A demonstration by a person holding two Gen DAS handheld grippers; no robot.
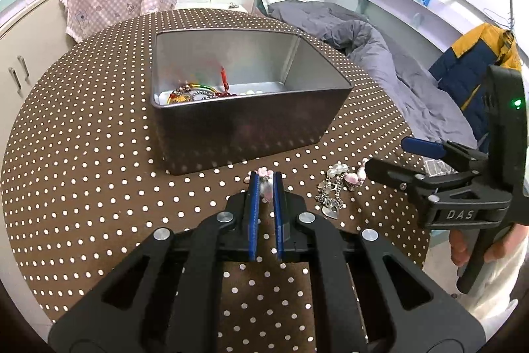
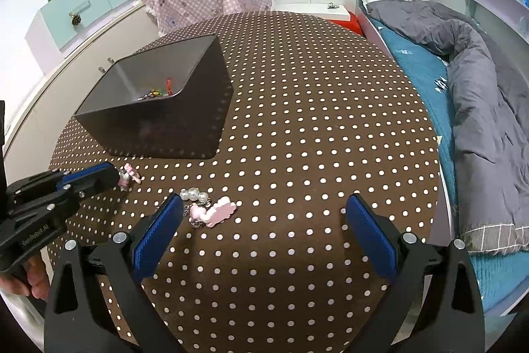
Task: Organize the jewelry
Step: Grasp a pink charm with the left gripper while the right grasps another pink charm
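Brown polka-dot cloth covers our tabletop [image 1: 99,154], a bed beyond at the right; our left gripper [image 1: 264,184] has its fingers nearly closed, pinching a small pink charm [image 1: 265,184] just below the grey tin [image 1: 231,128] at frame centre, so the drop lies straight ahead and upward; our right gripper [image 2: 264,220] stands wide open, holding nothing, with the pearl bracelet [image 2: 205,204] touching its left finger, nearer this hand.
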